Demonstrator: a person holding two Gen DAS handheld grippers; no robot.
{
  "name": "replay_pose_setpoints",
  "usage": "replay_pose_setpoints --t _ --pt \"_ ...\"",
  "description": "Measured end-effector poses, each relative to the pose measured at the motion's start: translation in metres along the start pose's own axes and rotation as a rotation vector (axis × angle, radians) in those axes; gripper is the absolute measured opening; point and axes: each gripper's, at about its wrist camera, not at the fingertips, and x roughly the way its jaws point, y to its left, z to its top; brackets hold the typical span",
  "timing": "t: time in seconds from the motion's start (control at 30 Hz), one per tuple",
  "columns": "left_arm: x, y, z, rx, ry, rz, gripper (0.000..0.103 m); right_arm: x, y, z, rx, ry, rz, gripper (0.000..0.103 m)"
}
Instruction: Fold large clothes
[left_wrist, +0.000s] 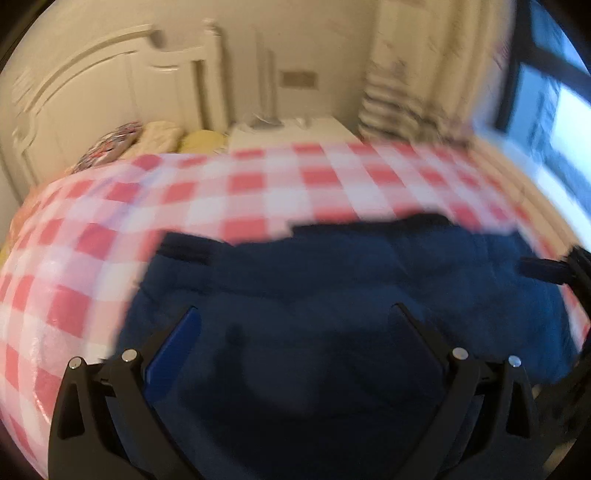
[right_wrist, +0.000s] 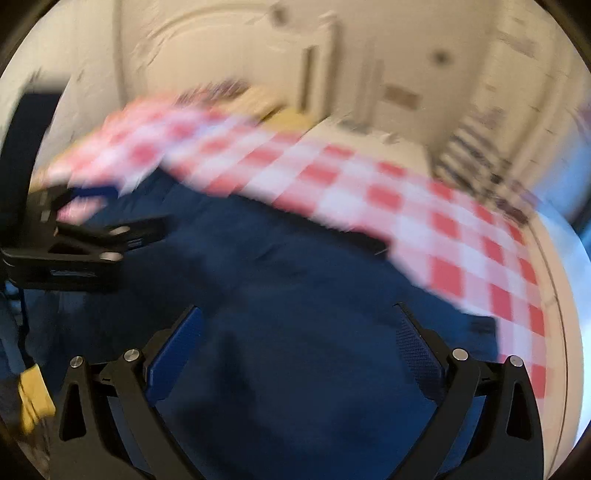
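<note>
A large dark blue garment (left_wrist: 332, 295) lies spread on a bed covered with a red-and-white checked cloth (left_wrist: 258, 184). My left gripper (left_wrist: 295, 317) is open and empty, hovering over the garment's near part. My right gripper (right_wrist: 295, 317) is open and empty above the same garment (right_wrist: 277, 277). The left gripper also shows at the left edge of the right wrist view (right_wrist: 92, 243), over the garment's left side. The right gripper's dark tip shows at the right edge of the left wrist view (left_wrist: 554, 269). Both views are motion-blurred.
A cream headboard (left_wrist: 110, 74) and pillows (left_wrist: 159, 136) stand behind the bed. A white nightstand (left_wrist: 295, 133) and curtains (left_wrist: 424, 74) are at the back, a bright window (left_wrist: 554, 110) at right. The checked cloth (right_wrist: 406, 206) covers the bed's right side.
</note>
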Motion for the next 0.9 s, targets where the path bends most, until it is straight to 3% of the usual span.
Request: replay_pose_setpoints --t 0.07,0.5,0.63,0.7,0.73,0.8,0.83,0.9 --pt "0.022 -0.013 -0.011 0.036 0.044 0.055 0.101 0.017 0.006 -0.010 0.007 0.001 0.008 0.098" --pt "0.022 0.011 -0.015 -0.042 0.024 0.001 0.101 0.010 -0.010 -0.016 0.080 -0.024 0.035 0.097" --pt "-0.019 0.047 -0.026 -0.111 -0.067 0.092 0.101 -0.032 -0.053 -0.032 0.198 -0.111 0.011 0.097" --pt "-0.024 0.066 -0.034 -0.122 -0.060 0.130 0.101 -0.039 -0.085 -0.048 0.275 -0.112 -0.064 0.098" --pt "-0.017 0.075 -0.038 -0.134 -0.034 0.137 0.101 -0.035 -0.097 -0.055 0.307 -0.097 -0.062 0.098" --pt "-0.003 0.090 -0.046 -0.196 0.009 0.063 0.101 -0.013 -0.119 -0.077 0.392 -0.059 0.009 0.099" --pt "-0.004 0.094 -0.046 -0.209 0.003 0.051 0.101 -0.008 -0.128 -0.085 0.438 -0.094 0.072 0.099" --pt "-0.005 0.092 -0.044 -0.192 0.005 0.069 0.101 -0.009 -0.131 -0.086 0.453 -0.100 0.079 0.098"
